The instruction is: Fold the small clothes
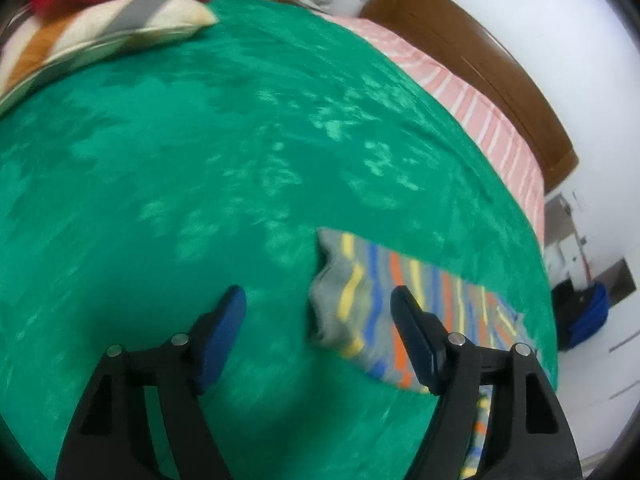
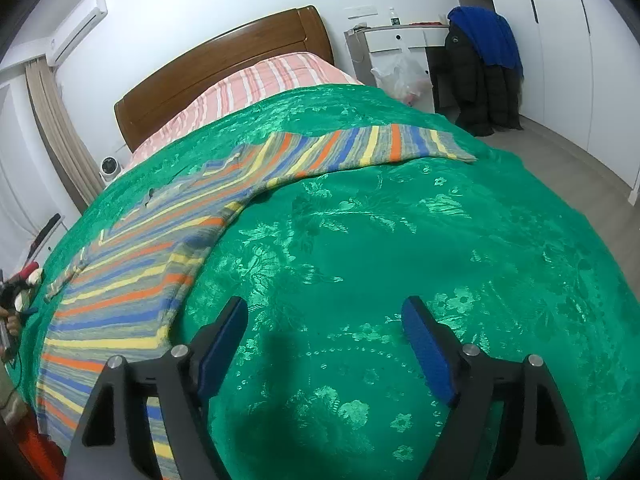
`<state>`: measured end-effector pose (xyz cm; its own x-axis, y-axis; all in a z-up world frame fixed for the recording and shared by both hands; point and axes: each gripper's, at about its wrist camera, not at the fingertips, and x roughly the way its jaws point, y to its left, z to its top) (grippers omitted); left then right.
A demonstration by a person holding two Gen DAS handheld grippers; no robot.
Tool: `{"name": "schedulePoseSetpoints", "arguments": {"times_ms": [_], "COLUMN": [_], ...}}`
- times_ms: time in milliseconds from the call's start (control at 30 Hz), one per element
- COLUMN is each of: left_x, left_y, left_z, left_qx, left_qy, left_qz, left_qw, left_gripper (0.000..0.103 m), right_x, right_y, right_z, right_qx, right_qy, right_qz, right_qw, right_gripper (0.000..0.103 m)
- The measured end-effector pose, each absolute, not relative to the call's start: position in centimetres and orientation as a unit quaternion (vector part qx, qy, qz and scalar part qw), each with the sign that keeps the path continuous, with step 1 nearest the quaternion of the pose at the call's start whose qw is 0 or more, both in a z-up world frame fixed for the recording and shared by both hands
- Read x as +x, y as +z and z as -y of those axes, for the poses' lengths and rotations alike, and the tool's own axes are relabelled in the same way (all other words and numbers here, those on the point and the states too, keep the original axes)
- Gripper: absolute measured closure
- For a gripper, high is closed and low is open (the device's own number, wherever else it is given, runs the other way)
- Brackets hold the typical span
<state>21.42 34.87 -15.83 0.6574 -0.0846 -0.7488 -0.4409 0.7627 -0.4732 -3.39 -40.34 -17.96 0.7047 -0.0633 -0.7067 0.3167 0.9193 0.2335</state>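
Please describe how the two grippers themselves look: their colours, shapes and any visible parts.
The left gripper and the right gripper look alike: black angular plastic linkage arms with triangular cut-outs, round silver pivot pins, and flat dark blue finger pads. No cables, markings or sleeves are visible.

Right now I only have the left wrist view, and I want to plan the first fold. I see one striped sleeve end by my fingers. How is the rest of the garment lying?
Observer: The striped sweater lies spread flat on the green bedspread, its other sleeve stretched out toward the far side of the bed.
Operator: Is the right gripper holding any of it?
Observer: No. The right gripper is open, above bare bedspread beside the sweater's body.
Operator: And mine?
Observer: The left gripper is open too, with the sleeve cuff lying between its fingers, not pinched.
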Motion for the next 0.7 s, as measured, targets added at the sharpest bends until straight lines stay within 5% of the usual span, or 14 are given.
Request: {"name": "schedulePoseSetpoints", "arguments": {"times_ms": [67, 100, 133, 200, 267, 467, 567, 633, 700], "left_x": [23.7, 24.8, 25.8, 26.8, 26.1, 24.9, 23.3, 21.1, 18.3], "left_y": [-16.3, -16.6, -16.8, -16.7, -16.1, -17.8, -16.3, -14.4, -13.0], "left_z": [-34.0, -33.3, -32.4, -30.6, -30.3, -32.3, -31.3, -29.9, -27.9], "left_qx": [-0.311, -0.298, -0.280, -0.219, -0.166, -0.216, -0.199, -0.185, -0.171], "left_qy": [0.101, 0.093, 0.081, 0.096, 0.164, 0.159, 0.172, 0.146, 0.088], "left_qz": [-0.423, -0.434, -0.448, -0.464, -0.442, -0.447, -0.450, -0.440, -0.437], "left_qw": [0.845, 0.845, 0.845, 0.853, 0.866, 0.854, 0.853, 0.867, 0.879], "left_gripper": [0.034, 0.051, 0.095, 0.101, 0.101, 0.099, 0.080, 0.058, 0.056], "right_x": [-3.3, -3.3, -3.2, -3.1, -3.0, -2.8, -2.7, -2.6, -2.2], "right_y": [-18.0, -18.1, -18.2, -18.3, -18.3, -18.5, -18.3, -17.5, -15.9], "right_z": [40.2, 40.1, 40.0, 39.8, 39.8, 39.8, 40.0, 40.4, 40.6], "right_qx": [0.166, 0.164, 0.161, 0.157, 0.155, 0.153, 0.155, 0.167, 0.180], "right_qy": [-0.106, -0.107, -0.108, -0.109, -0.109, -0.109, -0.106, -0.098, -0.069], "right_qz": [-0.371, -0.371, -0.373, -0.374, -0.375, -0.378, -0.384, -0.390, -0.388], "right_qw": [0.908, 0.908, 0.908, 0.907, 0.907, 0.907, 0.904, 0.900, 0.901], "right_gripper": [0.023, 0.023, 0.022, 0.022, 0.022, 0.021, 0.021, 0.021, 0.021]}}
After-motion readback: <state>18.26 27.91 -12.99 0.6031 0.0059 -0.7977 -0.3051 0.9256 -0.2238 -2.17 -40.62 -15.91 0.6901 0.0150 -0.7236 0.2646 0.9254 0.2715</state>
